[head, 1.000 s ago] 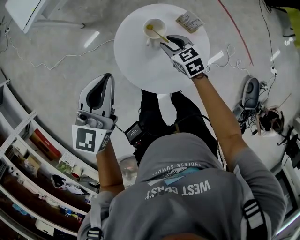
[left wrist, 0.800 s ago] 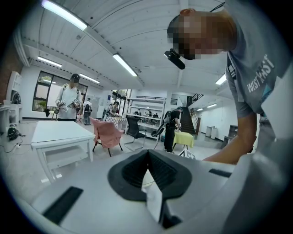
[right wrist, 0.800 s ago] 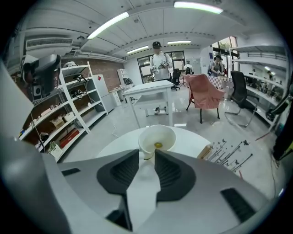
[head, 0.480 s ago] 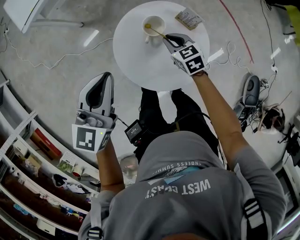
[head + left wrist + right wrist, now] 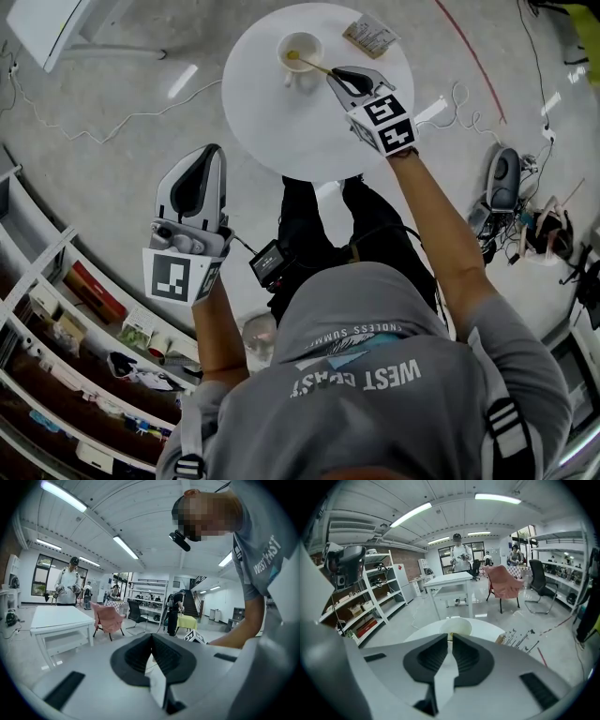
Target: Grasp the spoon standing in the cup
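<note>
- The spoon leans in the cup on the round table. Its handle end is pinched by the right gripper, whose jaws have just been closing.
- Held only at the tips, the handle could be twisted loose.
- The cup could be tipped by a sideways pull, as it is left unsteadied. The left gripper, jaws pressed together on nothing, is held well apart.
</note>
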